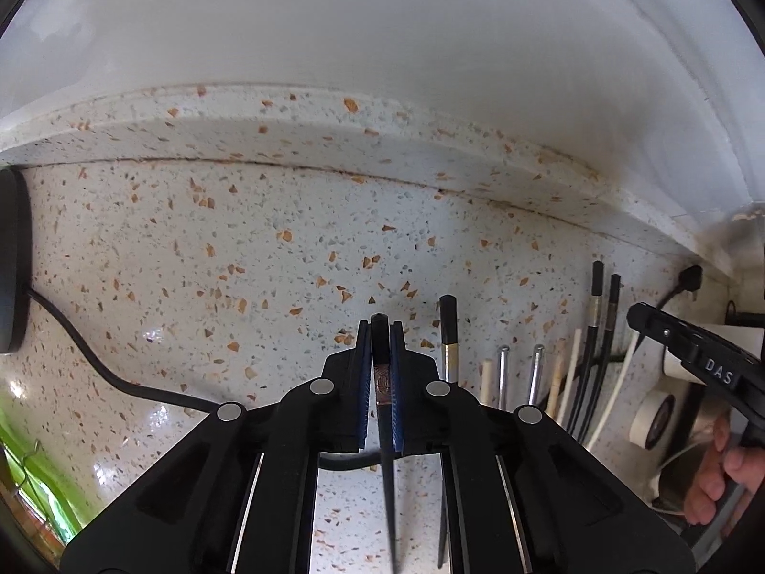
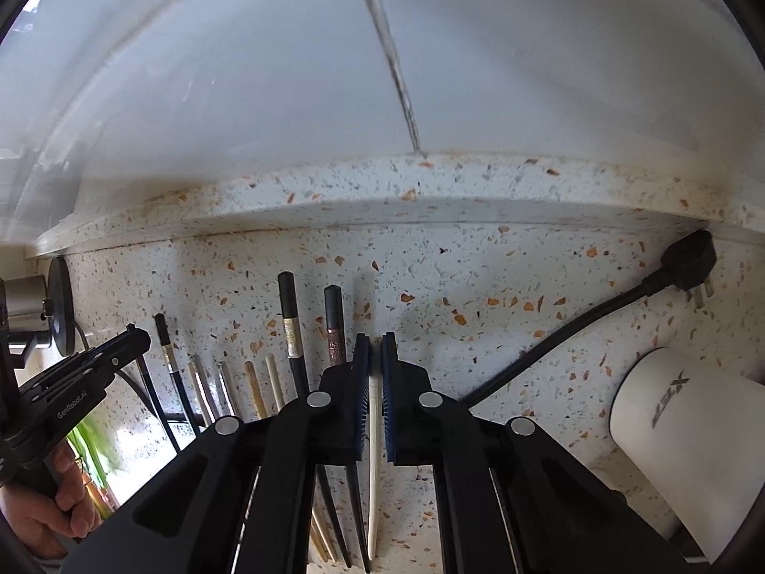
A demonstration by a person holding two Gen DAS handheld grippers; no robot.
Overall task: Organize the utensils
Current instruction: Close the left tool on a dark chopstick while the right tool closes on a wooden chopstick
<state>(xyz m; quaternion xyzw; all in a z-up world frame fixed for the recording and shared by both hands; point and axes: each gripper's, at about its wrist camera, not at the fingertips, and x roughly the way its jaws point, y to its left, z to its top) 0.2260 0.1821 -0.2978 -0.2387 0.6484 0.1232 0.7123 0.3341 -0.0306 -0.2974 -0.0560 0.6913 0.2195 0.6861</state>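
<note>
Several chopsticks lie in a row on the speckled counter (image 1: 215, 263). My left gripper (image 1: 380, 330) is shut on a black chopstick (image 1: 382, 382) with a patterned band, held between the blue pads. A second black chopstick (image 1: 448, 335) lies just to its right. My right gripper (image 2: 376, 342) is shut on a white chopstick (image 2: 375, 430). To its left lie two black chopsticks (image 2: 292, 330), then wooden, white and metal ones (image 2: 224, 382). The left gripper also shows in the right wrist view (image 2: 129, 339), the right gripper in the left wrist view (image 1: 640, 315).
A black power cable (image 1: 95, 358) crosses the counter at left. A black plug (image 2: 688, 258) and cord lie at the back right, beside a white cylindrical appliance (image 2: 688, 430). A tape roll (image 1: 652, 418) sits at far right. The backsplash ledge (image 2: 382, 191) runs behind.
</note>
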